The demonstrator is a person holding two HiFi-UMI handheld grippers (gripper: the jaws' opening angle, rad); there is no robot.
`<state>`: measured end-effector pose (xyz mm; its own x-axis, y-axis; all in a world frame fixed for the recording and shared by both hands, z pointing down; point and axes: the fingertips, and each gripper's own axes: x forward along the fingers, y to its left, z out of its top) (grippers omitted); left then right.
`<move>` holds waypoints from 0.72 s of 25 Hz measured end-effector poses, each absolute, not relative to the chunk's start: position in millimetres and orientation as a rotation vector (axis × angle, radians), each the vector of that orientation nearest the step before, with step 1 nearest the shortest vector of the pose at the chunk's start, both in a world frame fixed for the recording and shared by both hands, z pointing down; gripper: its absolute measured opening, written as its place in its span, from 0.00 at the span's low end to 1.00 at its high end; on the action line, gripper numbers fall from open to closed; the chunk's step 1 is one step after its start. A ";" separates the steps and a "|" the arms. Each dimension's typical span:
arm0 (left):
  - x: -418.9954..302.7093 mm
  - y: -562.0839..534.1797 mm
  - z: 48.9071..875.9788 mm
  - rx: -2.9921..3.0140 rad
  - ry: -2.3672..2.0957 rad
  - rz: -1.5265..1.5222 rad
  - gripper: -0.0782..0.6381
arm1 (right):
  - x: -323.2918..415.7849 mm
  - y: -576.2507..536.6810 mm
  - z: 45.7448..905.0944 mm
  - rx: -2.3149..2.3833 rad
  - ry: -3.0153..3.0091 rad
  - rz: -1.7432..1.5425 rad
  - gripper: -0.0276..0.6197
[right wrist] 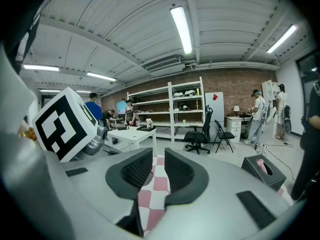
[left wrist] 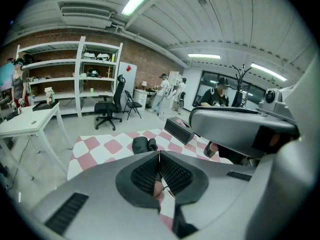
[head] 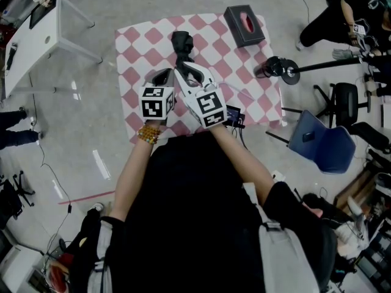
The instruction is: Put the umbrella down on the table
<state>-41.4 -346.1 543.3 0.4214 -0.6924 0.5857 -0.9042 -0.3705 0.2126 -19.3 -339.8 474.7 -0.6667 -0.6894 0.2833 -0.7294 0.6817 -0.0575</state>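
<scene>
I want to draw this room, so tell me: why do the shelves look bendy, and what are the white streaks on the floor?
In the left gripper view the wide lens bows the white shelves and darkens the corners. In the right gripper view the ceiling lamp glows washed-out white. In the head view the streaks look like lamp glare on the shiny floor.

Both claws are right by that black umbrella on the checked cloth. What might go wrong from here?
The umbrella lies just ahead of the left gripper, whose jaws are together; a forward nudge might shove it along the checked cloth. A small black device with cables sits at the table's near edge beside the right gripper, whose jaws stand apart and empty; a backward pull might snag it.
</scene>
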 end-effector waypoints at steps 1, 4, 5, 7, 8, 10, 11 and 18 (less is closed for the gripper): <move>-41.9 -344.9 544.8 2.170 -1.349 0.555 0.13 | -19.3 -338.9 476.0 1.138 -2.656 0.244 0.17; -42.7 -342.6 547.3 2.162 -1.350 0.553 0.13 | -18.9 -336.9 480.1 1.132 -2.653 0.252 0.16; -42.8 -342.3 547.4 2.161 -1.350 0.552 0.13 | -18.8 -336.2 481.3 1.128 -2.653 0.258 0.16; -43.2 -341.1 548.2 2.156 -1.352 0.550 0.13 | -19.2 -333.5 483.8 1.117 -2.656 0.275 0.16; -43.5 -340.1 549.2 2.152 -1.352 0.549 0.13 | -19.6 -331.9 484.9 1.111 -2.659 0.281 0.16; -44.5 -338.1 550.9 2.145 -1.354 0.550 0.13 | -20.5 -329.5 487.2 1.102 -2.659 0.286 0.15; -45.0 -337.1 551.6 2.142 -1.354 0.550 0.13 | -20.8 -328.5 488.5 1.098 -2.657 0.287 0.15; -46.9 -330.8 554.9 2.129 -1.351 0.555 0.13 | -22.8 -322.2 493.9 1.079 -2.649 0.289 0.15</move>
<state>-46.9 -330.8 554.9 0.4088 -0.6828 0.6055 -0.9112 -0.3417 0.2299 -22.8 -322.2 493.9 -0.6878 -0.6528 0.3174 -0.7059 0.7034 -0.0831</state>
